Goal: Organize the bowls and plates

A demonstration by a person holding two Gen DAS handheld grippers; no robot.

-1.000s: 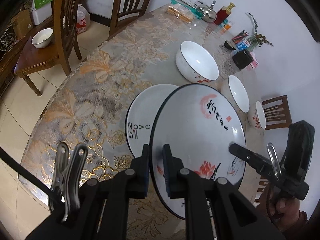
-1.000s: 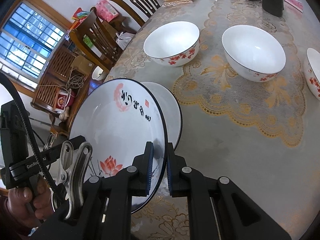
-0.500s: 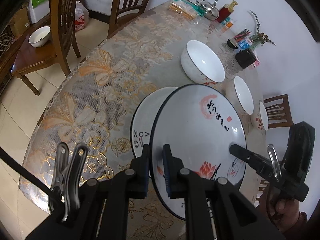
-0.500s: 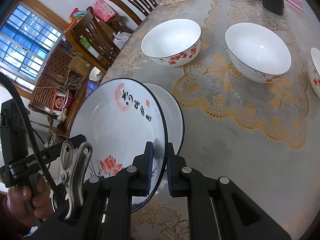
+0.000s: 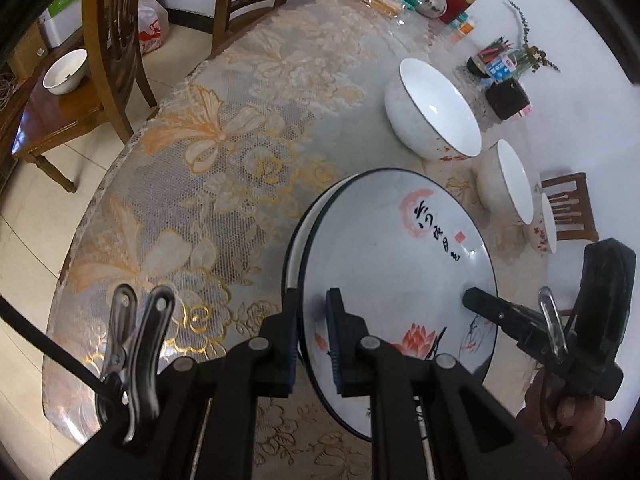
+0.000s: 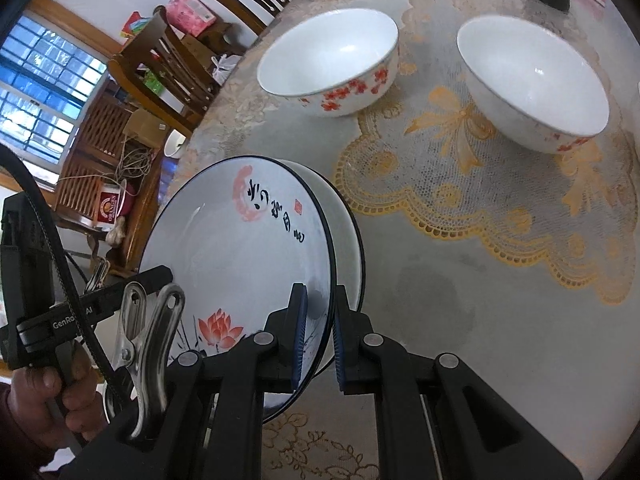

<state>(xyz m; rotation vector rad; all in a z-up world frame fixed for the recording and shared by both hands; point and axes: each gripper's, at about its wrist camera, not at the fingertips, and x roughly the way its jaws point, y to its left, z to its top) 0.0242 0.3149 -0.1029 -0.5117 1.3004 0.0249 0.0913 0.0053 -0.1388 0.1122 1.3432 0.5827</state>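
We hold the lotus plate (image 5: 400,280) between us, tilted, over the near edge of the desk (image 5: 224,168), which is covered with a lace cloth of gold butterflies and flowers. Our left tongs (image 5: 312,336) pinch its rim on the left side, one pad under the plate and one on its painted face, pressed tight on the rim. The plate carries a dark rim, a pink mark with black writing near its far edge and a red lotus near its near edge. Just beneath it lies a second plate (image 5: 298,232), flat on the desk, showing only as a crescent along the left side in the left wrist view and along the right side (image 6: 348,232) in the right wrist view; whether the two plates touch we cannot tell. Our right tongs (image 6: 320,336) pinch the opposite rim of the lotus plate (image 6: 240,264) the same way, pads closed on it. Farther toward the far edge of the desk stand two white bowls with red flowers, one bowl (image 6: 332,60) to the left and another bowl (image 6: 532,80) to the right, well apart from the plates.
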